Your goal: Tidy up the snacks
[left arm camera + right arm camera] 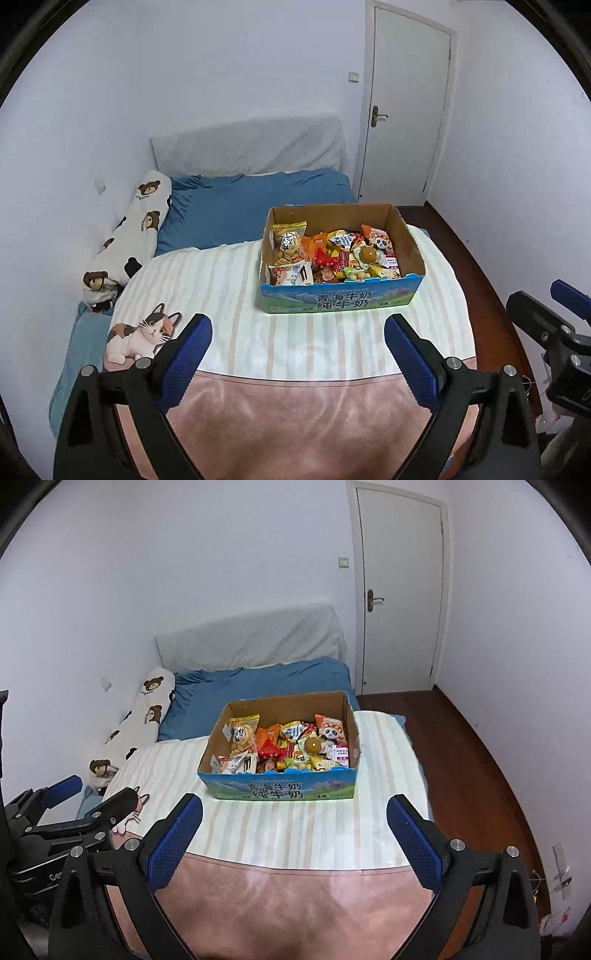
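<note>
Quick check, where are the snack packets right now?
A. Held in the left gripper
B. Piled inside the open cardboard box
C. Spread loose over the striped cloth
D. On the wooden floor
B: the snack packets lie heaped in the cardboard box; the left gripper and right gripper are both open and empty.

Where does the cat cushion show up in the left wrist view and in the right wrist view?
Left wrist: cat cushion in full at lower left, on the bed's edge beside the left finger.
Right wrist: cat cushion at lower left, mostly hidden behind the left gripper; only a pink ear and whiskers show.
Shared landmark: the snack box, right of the cushion in both.
</note>
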